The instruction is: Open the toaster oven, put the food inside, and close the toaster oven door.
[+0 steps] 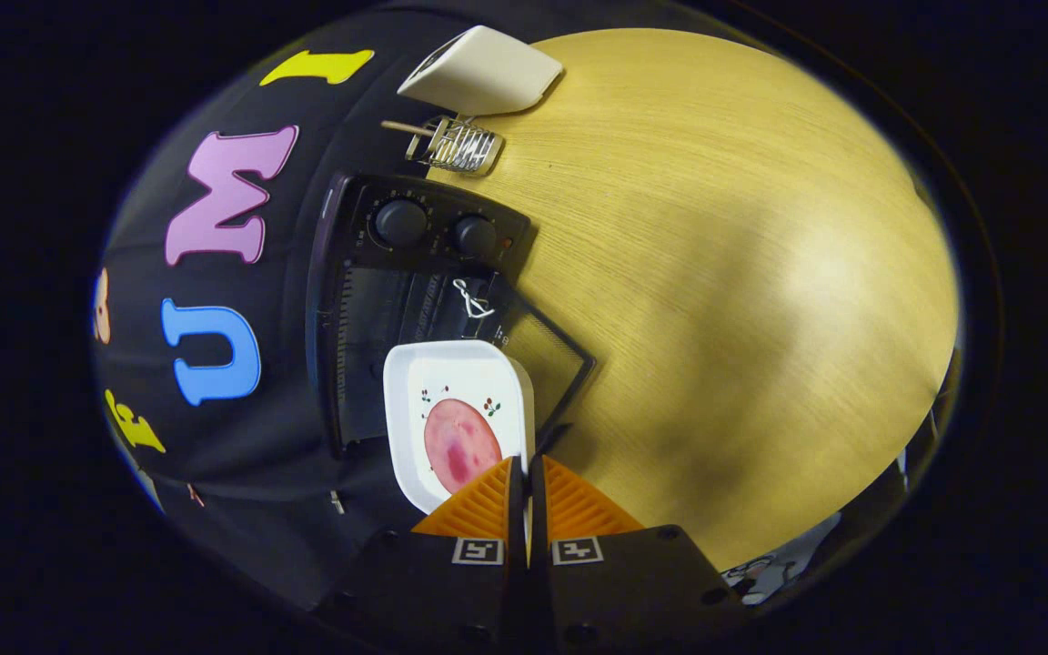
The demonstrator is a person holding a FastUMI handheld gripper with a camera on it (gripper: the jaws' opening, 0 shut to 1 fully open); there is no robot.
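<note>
Gripper point(525, 473) I hold is clamped on one white dish's point(415, 391) rim; one pink slice point(460, 444) inside, against the open toaster oven point(378, 300), mid-frame left; two knobs point(400, 222).

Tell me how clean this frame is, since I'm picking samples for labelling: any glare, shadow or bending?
Gripper view: fisheye bends the table edge and the toaster oven into curves; soft glare sits on the wood at the far side, a broad shadow beside the open door; the dish, pinched at its rim by the gripper, stays sharp.
</note>
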